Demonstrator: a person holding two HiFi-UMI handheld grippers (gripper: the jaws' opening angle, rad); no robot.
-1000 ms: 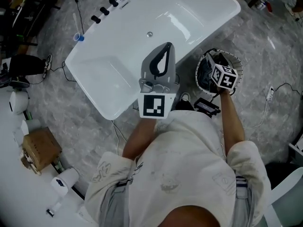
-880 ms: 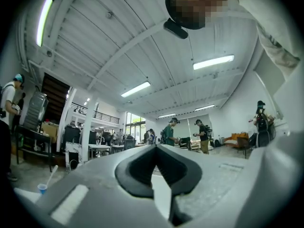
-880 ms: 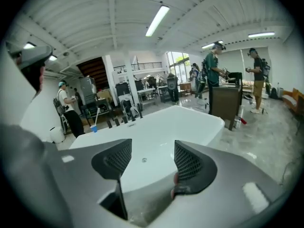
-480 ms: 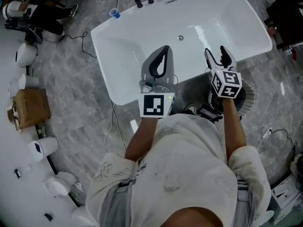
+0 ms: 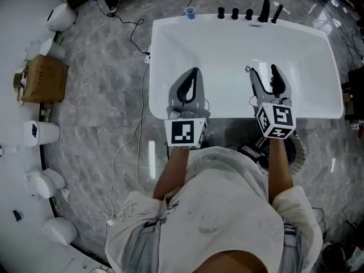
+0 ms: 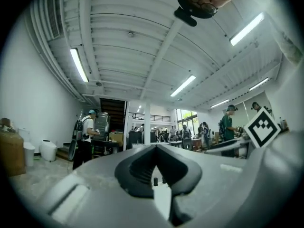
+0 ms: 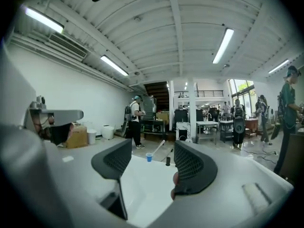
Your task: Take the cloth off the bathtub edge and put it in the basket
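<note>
The white bathtub point(image 5: 227, 44) lies across the top of the head view. No cloth shows on its rim in any view. Both grippers are held side by side over the tub's near edge. My left gripper point(image 5: 192, 74) is shut, its tips meeting with nothing between them point(image 6: 155, 147). My right gripper point(image 5: 264, 73) is open and empty, and the tub's white inside shows between its fingers point(image 7: 153, 159). The basket point(image 5: 298, 152) peeks out on the floor behind my right forearm, its inside hidden.
Black tap knobs point(image 5: 248, 13) and a blue cup point(image 5: 189, 12) stand on the tub's far rim. Cables point(image 5: 133, 135) trail over the marble floor at left, near a cardboard box point(image 5: 46, 78) and white containers point(image 5: 42, 132). A dark object point(image 5: 250, 151) lies by the basket.
My right gripper has come up out of the basket to over the tub's near edge, beside the left one. The head view has swung, so the tub now lies square.
</note>
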